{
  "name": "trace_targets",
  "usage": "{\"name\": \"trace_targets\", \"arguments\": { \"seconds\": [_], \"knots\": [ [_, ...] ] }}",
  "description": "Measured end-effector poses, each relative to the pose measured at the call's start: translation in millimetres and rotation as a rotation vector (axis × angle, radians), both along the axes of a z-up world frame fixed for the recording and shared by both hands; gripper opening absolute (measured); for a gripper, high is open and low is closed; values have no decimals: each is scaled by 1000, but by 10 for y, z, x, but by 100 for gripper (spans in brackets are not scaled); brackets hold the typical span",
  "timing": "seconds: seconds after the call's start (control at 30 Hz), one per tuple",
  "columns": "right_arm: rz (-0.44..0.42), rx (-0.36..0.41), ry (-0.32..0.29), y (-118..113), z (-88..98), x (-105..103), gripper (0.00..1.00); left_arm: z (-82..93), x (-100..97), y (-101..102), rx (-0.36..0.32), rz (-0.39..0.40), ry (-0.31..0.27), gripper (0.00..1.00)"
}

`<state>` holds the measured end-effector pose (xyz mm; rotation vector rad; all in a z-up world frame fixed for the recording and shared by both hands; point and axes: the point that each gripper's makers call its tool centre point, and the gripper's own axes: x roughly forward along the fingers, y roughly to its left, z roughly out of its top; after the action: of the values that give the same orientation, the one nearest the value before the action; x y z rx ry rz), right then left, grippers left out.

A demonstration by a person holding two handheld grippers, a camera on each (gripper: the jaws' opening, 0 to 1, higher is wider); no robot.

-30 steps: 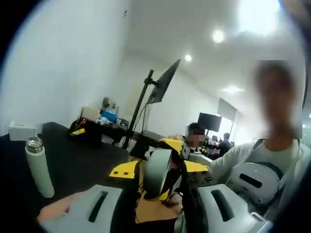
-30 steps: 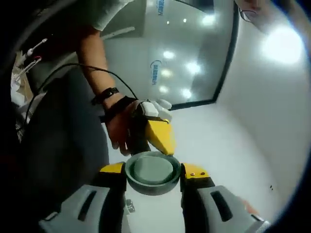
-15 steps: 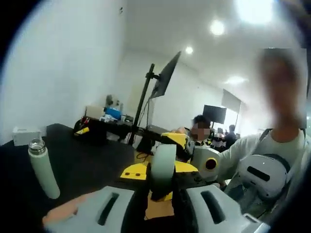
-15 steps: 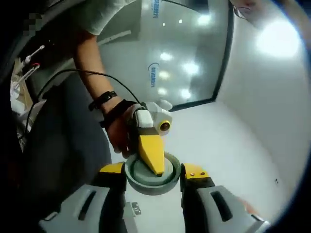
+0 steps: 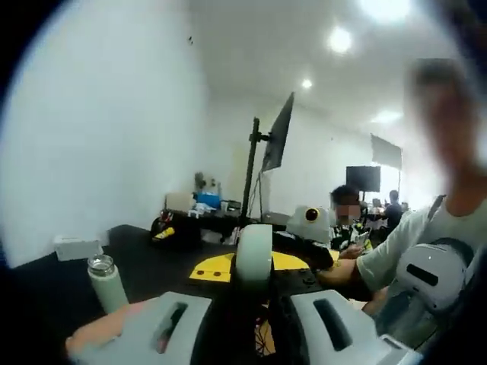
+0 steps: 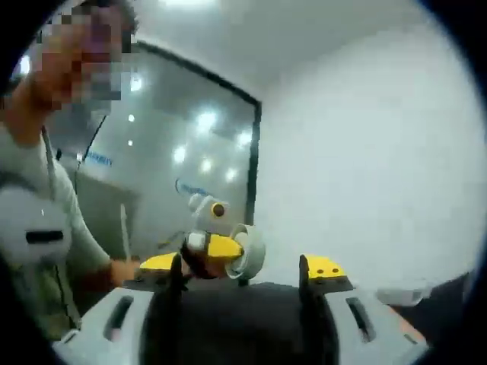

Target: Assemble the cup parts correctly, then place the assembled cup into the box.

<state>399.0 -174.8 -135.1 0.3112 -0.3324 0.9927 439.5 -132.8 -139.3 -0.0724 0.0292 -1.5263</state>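
Left claw [image 5: 253, 283] pinching the pale round cup part [image 5: 253, 251] edge-on between its yellow tips, lifted above the black surface [image 5: 152, 262]. In the right gripper view that part sits at the tip of the incoming left claw, close to the camera.

Right claw [image 6: 240, 266]: jaws spread. I see nothing gripped between them, and I read the dark mass low between them as the surface.

Cup body [image 5: 106, 283] is a pale green bottle with a bare steel mouth. It stands upright on the surface, off to the left and well apart from the lifted part.

Progress, as a judgement: early. One part is in hand, nothing is joined yet, and the body's mouth is uncapped.

Left to do: carry the round part over the mouth, seat and tighten it — likely with the right claw steadying the body — then box the finished cup.
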Motion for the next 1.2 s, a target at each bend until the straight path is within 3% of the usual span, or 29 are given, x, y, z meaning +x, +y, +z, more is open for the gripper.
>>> {"name": "trace_targets", "arguments": {
  "seconds": [0.07, 0.13, 0.47, 0.67, 0.8, 0.9, 0.93, 1.0, 1.1, 1.2],
  "knots": [
    [99, 104, 82, -37, 68, -45, 59, 56, -38, 11, -5, 23, -50, 12],
    [146, 175, 113, -79, 126, -64, 60, 85, -82, 11, -1, 30, -76, 12],
    [380, 385, 231, -120, 269, -274, 65, 103, -307, -123, 22, 69, -233, 12],
    [466, 469, 380, -141, 264, -233, 64, 92, -455, -240, 36, 87, -392, 12],
    [484, 469, 510, -109, 147, -132, 63, 151, -504, -201, 47, 78, -541, 12],
    [496, 455, 541, -90, 80, -95, 65, 173, -531, -191, 68, 65, -626, 12],
    [488, 443, 526, -74, 61, -102, 65, 164, -531, -203, 80, 66, -644, 12],
    [467, 367, 520, -10, -40, -107, 64, 159, -514, -222, 101, 71, -701, 12],
    [430, 184, 506, 143, -214, -137, 59, 92, -548, -271, 145, 58, -778, 12],
    [472, 154, 509, 200, -152, -176, 62, -1, -488, -295, 255, 78, -918, 12]
  ]
}}
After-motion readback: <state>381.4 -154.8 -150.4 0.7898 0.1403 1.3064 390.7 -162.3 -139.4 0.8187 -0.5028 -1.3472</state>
